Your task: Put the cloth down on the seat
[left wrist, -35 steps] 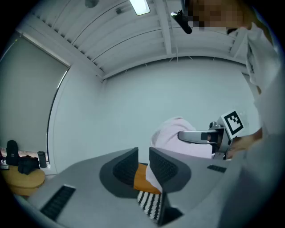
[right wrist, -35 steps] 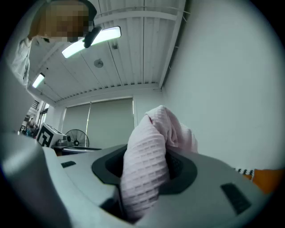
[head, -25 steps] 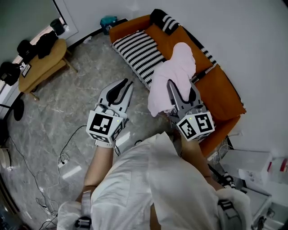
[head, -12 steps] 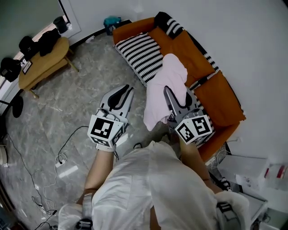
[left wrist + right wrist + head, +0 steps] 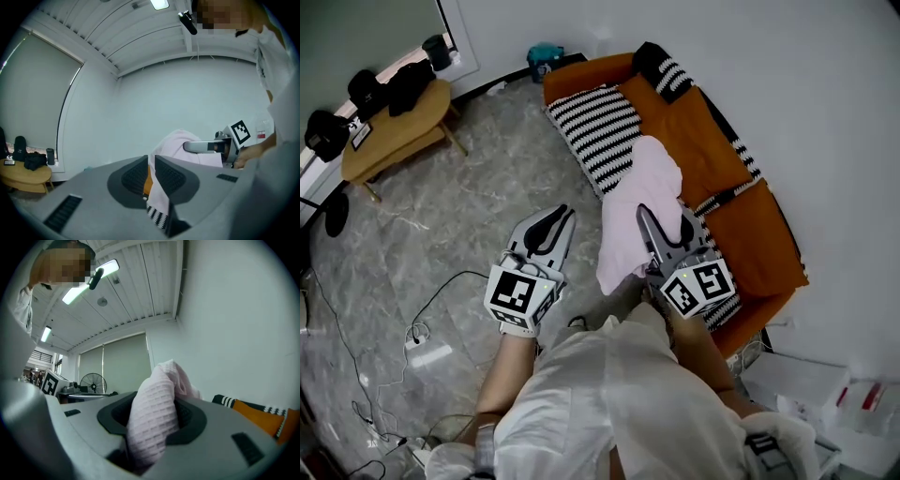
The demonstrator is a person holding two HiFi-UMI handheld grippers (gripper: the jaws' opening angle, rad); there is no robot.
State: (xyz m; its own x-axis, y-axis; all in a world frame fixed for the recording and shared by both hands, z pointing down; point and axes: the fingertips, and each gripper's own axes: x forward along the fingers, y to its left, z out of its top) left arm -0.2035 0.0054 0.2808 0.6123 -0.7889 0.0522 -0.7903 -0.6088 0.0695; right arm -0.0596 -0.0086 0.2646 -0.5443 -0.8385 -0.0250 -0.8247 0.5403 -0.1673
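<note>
Head view first: your right gripper (image 5: 664,220), just right of centre, is clamped on the pink cloth (image 5: 633,211). The cloth hangs from it over the front edge of the orange sofa (image 5: 694,122), just below the striped cushion (image 5: 600,127). I can't tell if it touches the seat. Your left gripper (image 5: 555,223) sits left of centre over the floor (image 5: 469,216), jaws together and empty. In the left gripper view there's only a slit between the pads, with the cloth off to the right. In the right gripper view the pads squeeze a fat fold of waffle cloth, and they've just tightened a bit.
</note>
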